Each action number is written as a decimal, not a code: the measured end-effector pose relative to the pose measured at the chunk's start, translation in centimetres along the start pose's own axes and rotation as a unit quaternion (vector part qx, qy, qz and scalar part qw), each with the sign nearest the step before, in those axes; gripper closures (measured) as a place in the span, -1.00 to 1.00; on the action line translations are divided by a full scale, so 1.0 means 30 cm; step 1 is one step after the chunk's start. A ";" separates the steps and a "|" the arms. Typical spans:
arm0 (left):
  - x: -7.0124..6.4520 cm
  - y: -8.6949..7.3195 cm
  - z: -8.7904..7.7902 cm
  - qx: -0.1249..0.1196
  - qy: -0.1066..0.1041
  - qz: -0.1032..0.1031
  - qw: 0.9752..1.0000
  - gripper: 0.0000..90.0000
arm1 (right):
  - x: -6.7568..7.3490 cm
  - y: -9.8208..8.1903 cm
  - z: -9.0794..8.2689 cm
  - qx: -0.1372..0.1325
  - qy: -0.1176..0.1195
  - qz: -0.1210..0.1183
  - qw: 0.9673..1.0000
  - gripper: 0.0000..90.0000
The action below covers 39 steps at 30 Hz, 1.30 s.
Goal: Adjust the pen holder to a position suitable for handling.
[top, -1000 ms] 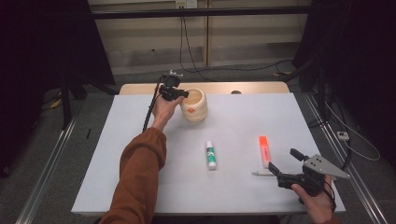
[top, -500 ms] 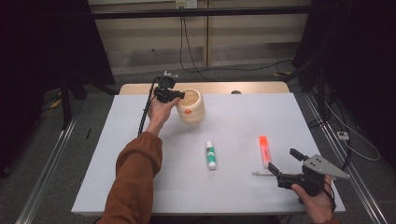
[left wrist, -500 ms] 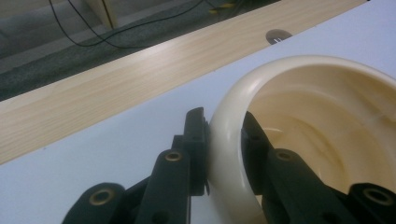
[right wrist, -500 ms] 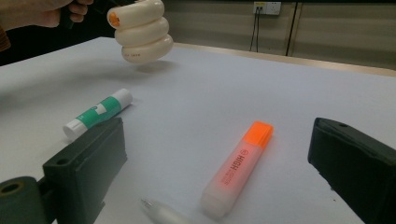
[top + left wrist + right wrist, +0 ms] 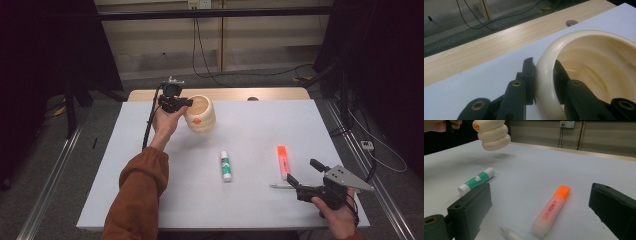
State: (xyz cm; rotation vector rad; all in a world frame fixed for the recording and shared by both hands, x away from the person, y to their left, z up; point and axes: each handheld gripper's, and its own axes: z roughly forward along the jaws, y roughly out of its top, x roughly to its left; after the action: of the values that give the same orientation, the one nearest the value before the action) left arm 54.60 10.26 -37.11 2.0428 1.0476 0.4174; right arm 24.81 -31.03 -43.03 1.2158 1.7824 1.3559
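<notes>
Here, nearest us at five o'clock, our right tool (image 5: pixel 301 176) waits with jaws spread wide and empty over the highlighter (image 5: pixel 282 161) and pen (image 5: pixel 281 186). Farther out at eleven o'clock, our left tool (image 5: pixel 184 103) is clamped on the rim of the cream ribbed pot (image 5: pixel 201 117), one jaw inside. We judge it light, rigid, glossy, maybe slippery; the rim suits gripping. Since a second ago, the pot has risen off the desk (image 5: pixel 260 125) and tilted.
</notes>
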 end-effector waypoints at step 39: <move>-0.072 -0.090 -0.183 -0.009 -0.004 0.015 1.000 0.72 | 0.001 -0.001 -0.002 0.001 -0.002 0.000 1.000 -0.91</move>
State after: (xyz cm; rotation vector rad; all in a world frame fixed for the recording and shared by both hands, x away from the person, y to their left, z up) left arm 48.61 12.24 -35.55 2.0444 1.0049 0.4317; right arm 24.73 -31.04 -43.03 1.2196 1.7807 1.3511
